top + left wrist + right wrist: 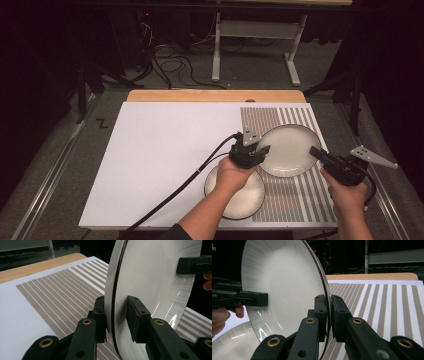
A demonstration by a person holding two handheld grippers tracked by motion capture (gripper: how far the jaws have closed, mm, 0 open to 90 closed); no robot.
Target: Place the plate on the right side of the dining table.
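Note:
A large pale plate with a dark rim (287, 150) is held between my two grippers over the striped mat (295, 200). My left gripper (257, 151) is shut on its left rim, and in the left gripper view the jaws (115, 302) straddle the plate (155, 277). My right gripper (316, 152) is shut on the right rim; its jaws (329, 301) pinch the plate (284, 282) tightly. A second, smaller plate (245, 200) lies on the table under the left hand, and its edge (234, 345) shows in the right gripper view.
A white board (165, 150) covers most of the wooden table (215, 95), with the brown-striped mat (62, 295) on its right part. Cables trail from the left gripper toward the front edge. Beyond the table are floor cables and a white table frame (255, 30).

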